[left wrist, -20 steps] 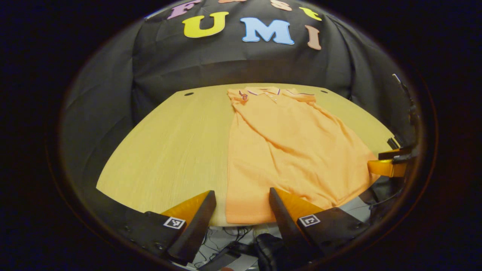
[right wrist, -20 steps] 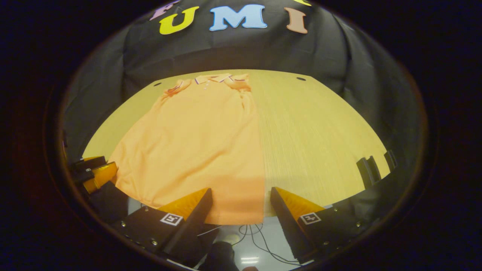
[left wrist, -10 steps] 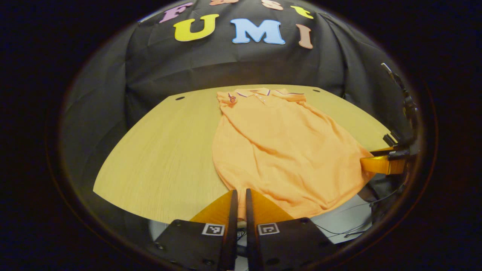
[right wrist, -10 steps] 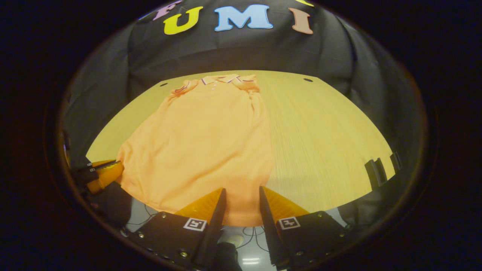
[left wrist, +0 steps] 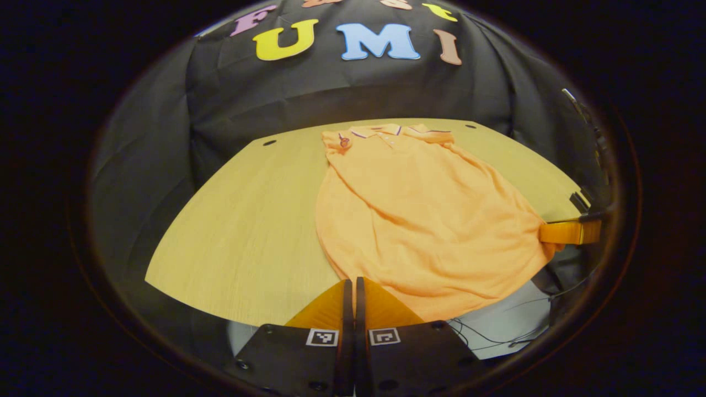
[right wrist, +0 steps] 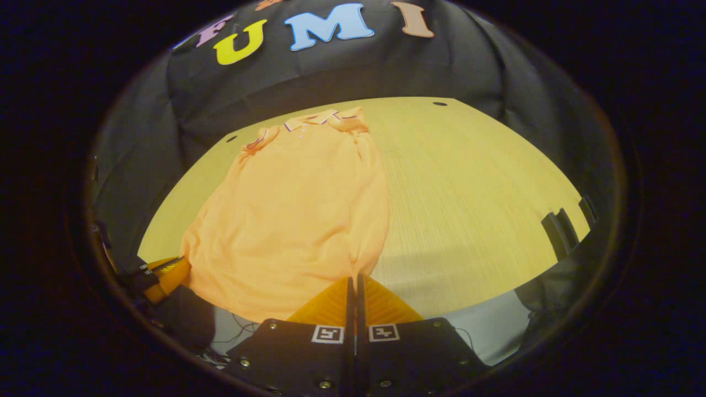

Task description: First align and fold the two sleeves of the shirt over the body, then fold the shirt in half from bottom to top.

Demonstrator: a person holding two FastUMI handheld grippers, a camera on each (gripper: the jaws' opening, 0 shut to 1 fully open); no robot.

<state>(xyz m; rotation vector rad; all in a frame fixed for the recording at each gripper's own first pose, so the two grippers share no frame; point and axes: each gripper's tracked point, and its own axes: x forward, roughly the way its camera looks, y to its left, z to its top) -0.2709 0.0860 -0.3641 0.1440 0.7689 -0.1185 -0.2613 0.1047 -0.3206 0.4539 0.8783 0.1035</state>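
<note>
One shirt (left wrist: pixel 419 220), orange polo, flat on the counter (left wrist: pixel 242 231). Collar (left wrist: pixel 386 131) at the far edge, hem (left wrist: pixel 441 300) at the near edge, partly hanging over it. Long axis runs near to far, straight ahead of both your grippers. Sleeves look already folded in over the body, judging by the narrow outline, so the step in hand reads as the bottom-to-top fold.

Your left gripper (left wrist: pixel 354 289) has its fingers pressed together on the near-left hem corner; cloth sits right at the tips. Your right gripper (right wrist: pixel 353 286) has its fingers likewise clamped on the near-right hem corner. In the left gripper view the right gripper (left wrist: pixel 568 231) shows at the shirt's right edge; in the right gripper view the left gripper (right wrist: pixel 165 273) shows at its left edge. One gripper per corner, both equally near the hem, two corners held.

The key relation: the collar lies directly away from your fingers, along the shirt's length. Next move, my read: lift both corners together and carry them far, laying hem on collar. Keep both hands level or the fold skews. Risk: the hem between the corners sags and drags.

Counts: one shirt, two grippers, one counter. Two small holes (left wrist: pixel 269 143) in the counter at the far corners.
</note>
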